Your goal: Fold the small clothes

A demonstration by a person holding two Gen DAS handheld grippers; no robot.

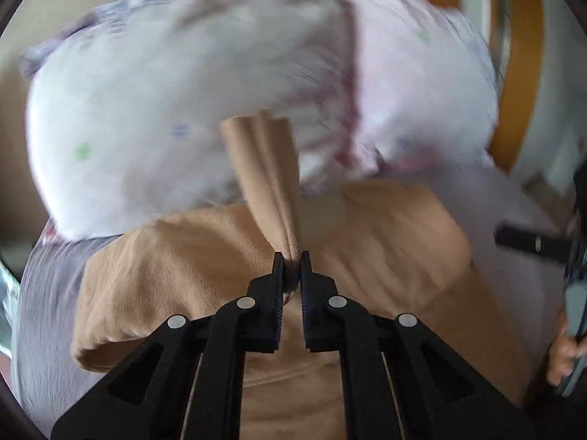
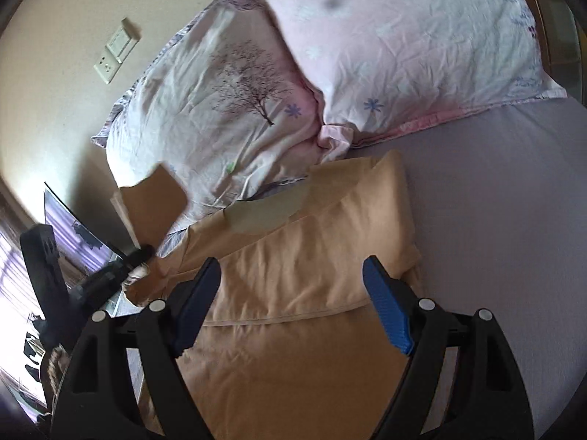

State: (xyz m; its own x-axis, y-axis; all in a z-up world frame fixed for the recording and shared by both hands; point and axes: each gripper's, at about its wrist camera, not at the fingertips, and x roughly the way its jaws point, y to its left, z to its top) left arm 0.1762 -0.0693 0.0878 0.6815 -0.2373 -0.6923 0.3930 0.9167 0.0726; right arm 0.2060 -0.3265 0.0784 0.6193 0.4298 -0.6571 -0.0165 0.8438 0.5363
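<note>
A tan garment (image 1: 367,242) lies partly folded on a lavender bed sheet (image 1: 47,293). My left gripper (image 1: 292,256) is shut on a pinched fold of the tan garment, and a strip of it sticks up past the fingertips. In the right wrist view the same garment (image 2: 301,256) spreads below my right gripper (image 2: 293,275), which is open and empty just above it. The left gripper (image 2: 141,253) shows there at the left, holding up a tan flap (image 2: 154,205).
Two floral pillows (image 2: 227,110) (image 2: 403,44) lie at the head of the bed against a cream wall with a switch and socket (image 2: 113,51). The bed sheet (image 2: 495,201) stretches right of the garment. A wooden frame (image 1: 513,73) stands at the right.
</note>
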